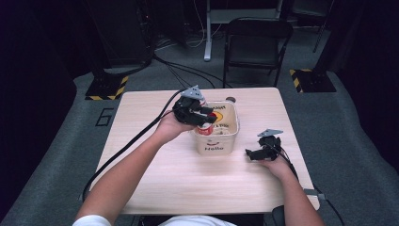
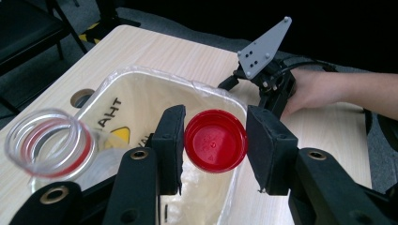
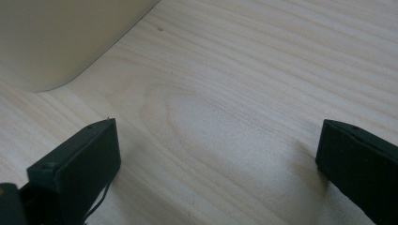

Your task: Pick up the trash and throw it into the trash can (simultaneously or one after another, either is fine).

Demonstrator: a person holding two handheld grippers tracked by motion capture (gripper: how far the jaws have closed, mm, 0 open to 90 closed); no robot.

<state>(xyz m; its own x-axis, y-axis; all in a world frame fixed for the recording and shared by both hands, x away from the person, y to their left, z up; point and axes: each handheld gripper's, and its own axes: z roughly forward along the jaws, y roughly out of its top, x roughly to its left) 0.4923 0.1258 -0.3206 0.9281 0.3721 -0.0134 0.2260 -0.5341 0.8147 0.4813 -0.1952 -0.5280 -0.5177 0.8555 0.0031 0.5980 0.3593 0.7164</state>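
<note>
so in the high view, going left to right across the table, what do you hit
left gripper shut on a red cap over the bin → cream bin marked Hello → right gripper resting open on the table

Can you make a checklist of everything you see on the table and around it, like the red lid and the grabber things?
Surface: light wooden table, bare around the bin.
Job's things: red lid pinched over a cream bin with a plastic liner; clear jar beside it.
Clutter: nothing seen.
Grippers: left gripper shut on the lid; right gripper open, resting on the table.
Cables: black cable trails across the table.
Surroundings: folding chair, grey floor.
</note>
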